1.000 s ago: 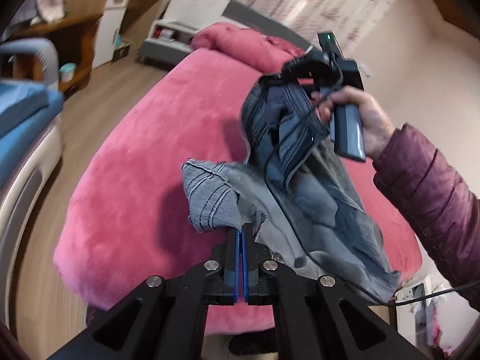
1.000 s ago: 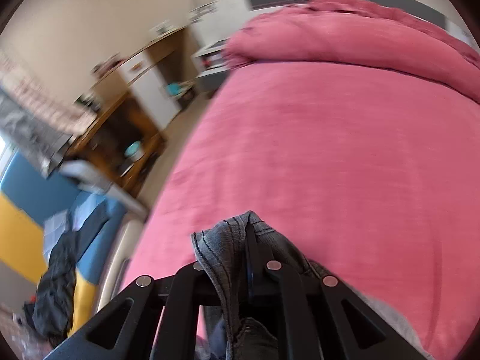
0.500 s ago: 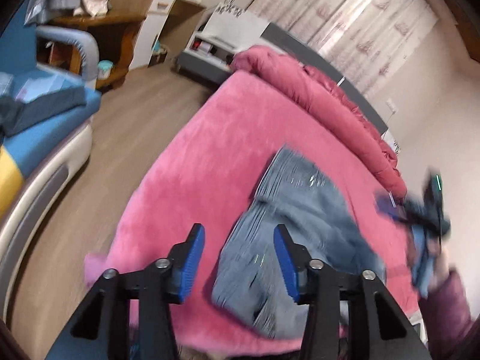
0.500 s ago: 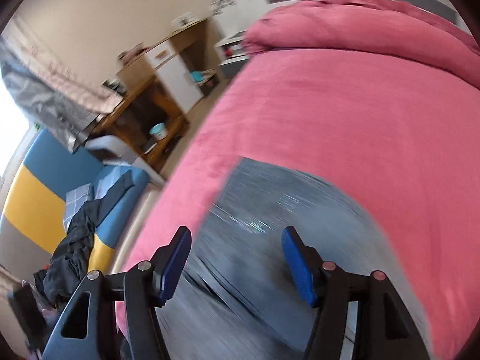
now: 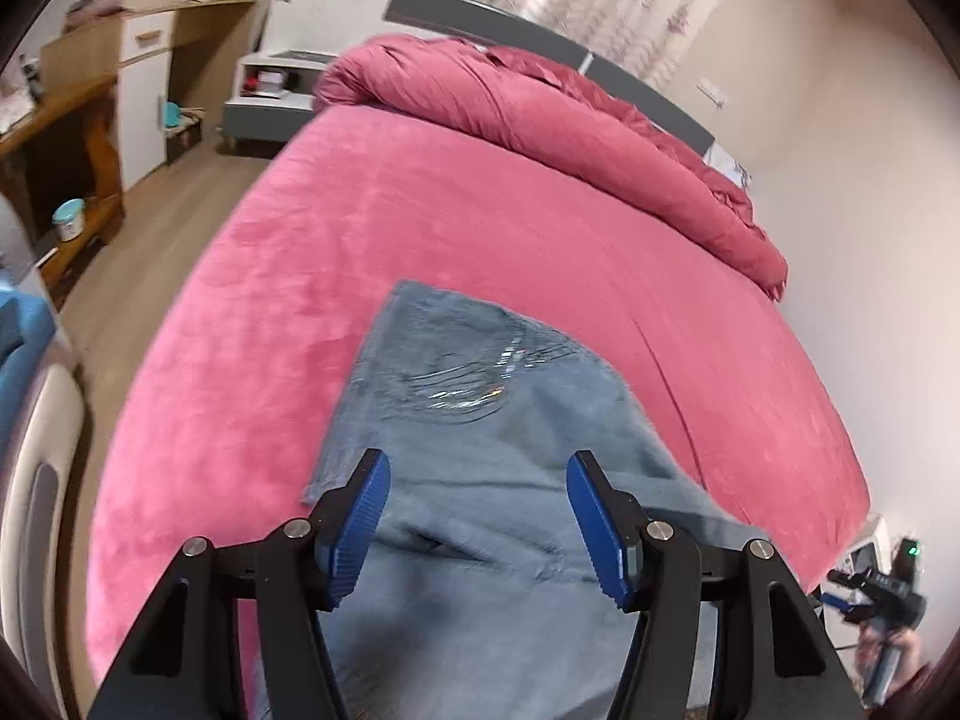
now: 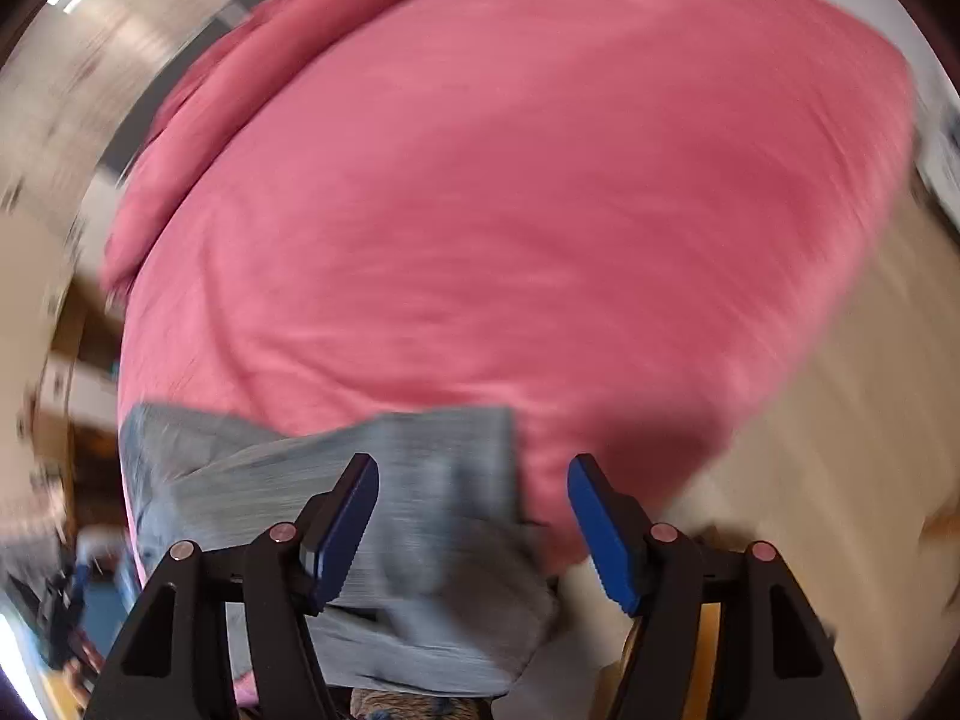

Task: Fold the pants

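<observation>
From your left wrist camera, the pants (image 5: 480,480) lie spread on the near part of the pink bed (image 5: 420,228), a faded blue-grey denim with a shiny worn patch toward their far end. Their far edge is cut square and lies flat; nearer you the cloth has a few soft creases and runs out of view under the camera. Your left gripper (image 5: 478,525) hangs over them with its blue pads well apart; its jaws have just been opening, and nothing is pinched between them, the denim lying loose below. A rumpled pink duvet (image 5: 540,120) is heaped along the far side of the bed. At the lower right edge you can see your right gripper (image 5: 882,594), small and off the bed's near right corner.

From your right wrist camera, everything is smeared by motion. The pants (image 6: 420,480) show as a grey-blue sheet at the near left of the bed (image 6: 510,180), one squared corner reaching toward the middle and a bunched fold at the very bottom. Your right gripper (image 6: 474,531) is released too, jaws just opened and wide; its left pad stands over the denim, its right pad over the bed's edge and the floor (image 6: 840,420), gripping nothing.
</observation>
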Tool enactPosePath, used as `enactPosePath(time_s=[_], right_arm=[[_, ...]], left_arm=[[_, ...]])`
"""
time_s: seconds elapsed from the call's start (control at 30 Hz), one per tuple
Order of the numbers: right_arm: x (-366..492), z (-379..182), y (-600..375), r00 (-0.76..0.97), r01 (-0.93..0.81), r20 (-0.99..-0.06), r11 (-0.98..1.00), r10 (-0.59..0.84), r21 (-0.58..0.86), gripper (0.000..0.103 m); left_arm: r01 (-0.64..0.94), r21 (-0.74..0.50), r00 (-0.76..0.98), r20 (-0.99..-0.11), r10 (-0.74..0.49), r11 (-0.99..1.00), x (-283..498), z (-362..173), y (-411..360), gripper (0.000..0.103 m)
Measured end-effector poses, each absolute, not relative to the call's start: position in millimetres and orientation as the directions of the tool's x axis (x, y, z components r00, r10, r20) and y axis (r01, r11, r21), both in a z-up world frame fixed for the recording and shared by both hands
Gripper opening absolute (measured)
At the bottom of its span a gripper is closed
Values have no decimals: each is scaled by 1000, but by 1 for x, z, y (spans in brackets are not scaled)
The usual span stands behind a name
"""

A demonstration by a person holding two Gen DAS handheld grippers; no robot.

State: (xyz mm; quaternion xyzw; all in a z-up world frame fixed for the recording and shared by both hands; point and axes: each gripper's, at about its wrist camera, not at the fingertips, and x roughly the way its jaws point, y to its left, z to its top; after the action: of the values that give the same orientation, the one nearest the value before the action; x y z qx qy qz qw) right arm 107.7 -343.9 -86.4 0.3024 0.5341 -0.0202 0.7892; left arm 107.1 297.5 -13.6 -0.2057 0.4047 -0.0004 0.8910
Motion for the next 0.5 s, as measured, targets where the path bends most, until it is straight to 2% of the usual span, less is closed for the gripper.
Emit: enactPosePath(time_s=[0.1,0.3,0.33,0.4,0.43,0.47,0.5], right_arm=[[113,-114,-351,420,413,-817,718,395,560,67],[147,-151,-332,405,419,-790,675,460,608,67],[154,-152,-327,395,407,-796,690,458,599,62],[166,-148,-312,371,364,-837,766,403,530,45],[169,-145,-306,363,333,-844,791,395,513,30],[172,-142,-300,349,307,-849,808,396,503,20],[174,-138,-295,340,280,-855,825,393,490,15]], left_arm=[[-141,-330,651,-741,-164,934,130,-13,281,62],[-88,-233,622,-772,-129,968,167,-11,262,62],[-75,-218,614,-779,-127,973,172,-11,260,63],[-48,-205,585,-799,-139,978,190,-16,256,63],[-37,-201,570,-809,-144,979,199,-18,254,63],[-16,-200,553,-818,-158,980,208,-21,252,63],[8,-190,536,-828,-165,982,219,-23,248,63]])
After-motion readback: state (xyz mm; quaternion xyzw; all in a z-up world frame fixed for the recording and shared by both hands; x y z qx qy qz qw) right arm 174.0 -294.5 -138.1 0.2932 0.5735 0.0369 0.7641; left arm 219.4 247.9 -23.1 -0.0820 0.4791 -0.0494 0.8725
